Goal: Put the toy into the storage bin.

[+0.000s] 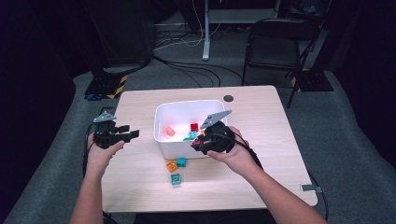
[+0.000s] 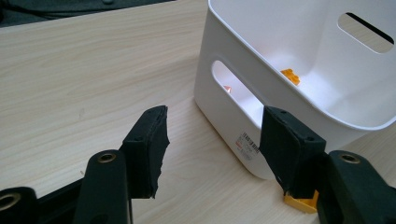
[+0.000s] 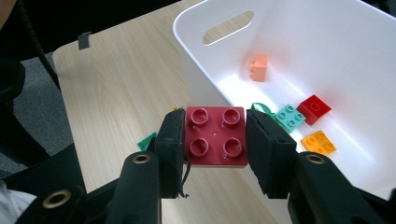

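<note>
My right gripper (image 1: 200,143) hangs over the near rim of the white bin (image 1: 187,104), shut on a dark red four-stud brick (image 3: 215,136) held studs up between both pads. Inside the bin (image 3: 327,46) lie a peach brick (image 3: 259,67), a red brick (image 3: 314,108), a teal brick (image 3: 289,116) and an orange brick (image 3: 318,142). My left gripper (image 1: 129,131) rests at the left of the table, pointing at the bin. In the left gripper view, my left gripper (image 2: 217,128) is open with nothing between its pads.
On the table just in front of the bin sit an orange brick (image 1: 172,165), a teal brick (image 1: 181,162) and a green-teal brick (image 1: 176,178). A folding chair (image 1: 275,44) stands beyond the far edge. A dark round cap (image 1: 228,98) marks the tabletop behind the bin.
</note>
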